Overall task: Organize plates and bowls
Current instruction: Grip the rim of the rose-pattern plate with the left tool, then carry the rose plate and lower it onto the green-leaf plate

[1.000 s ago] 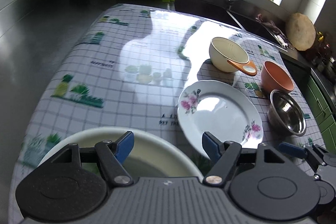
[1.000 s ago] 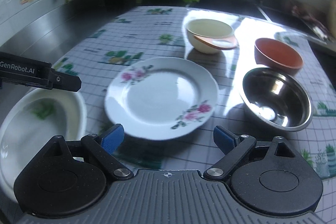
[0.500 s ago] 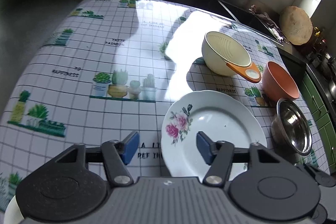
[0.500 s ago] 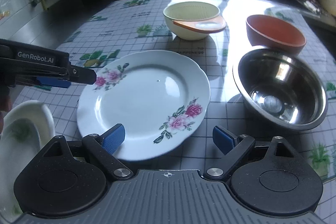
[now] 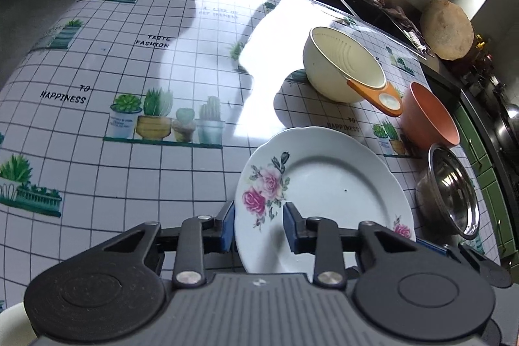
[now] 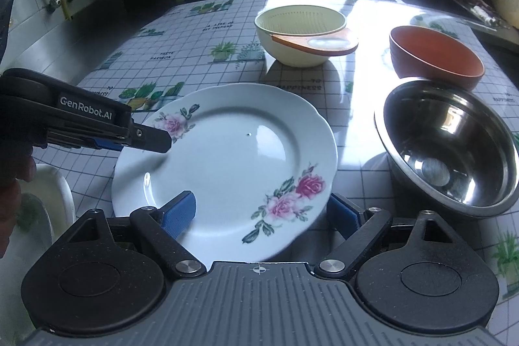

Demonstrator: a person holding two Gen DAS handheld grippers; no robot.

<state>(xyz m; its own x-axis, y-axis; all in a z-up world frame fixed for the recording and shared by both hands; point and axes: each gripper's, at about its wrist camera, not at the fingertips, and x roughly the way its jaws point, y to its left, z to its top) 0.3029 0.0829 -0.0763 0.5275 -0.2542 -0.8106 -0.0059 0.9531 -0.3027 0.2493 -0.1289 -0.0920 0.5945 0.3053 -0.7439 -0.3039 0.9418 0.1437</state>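
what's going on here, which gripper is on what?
A person with a handheld gripper in each hand is sorting dishes on a checked tablecloth. The left gripper straddles the left rim of the floral plate; its jaws have just been closing, but whether the pads press the rim yet is unclear. The right gripper is open, with the plate's near edge between its fingers. A steel bowl, an orange bowl and a cream colander bowl sit untouched beyond.

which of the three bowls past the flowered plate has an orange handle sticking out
The cream strainer bowl, farthest back on the tablecloth. The orange bowl and steel bowl have plain rims, no handle.
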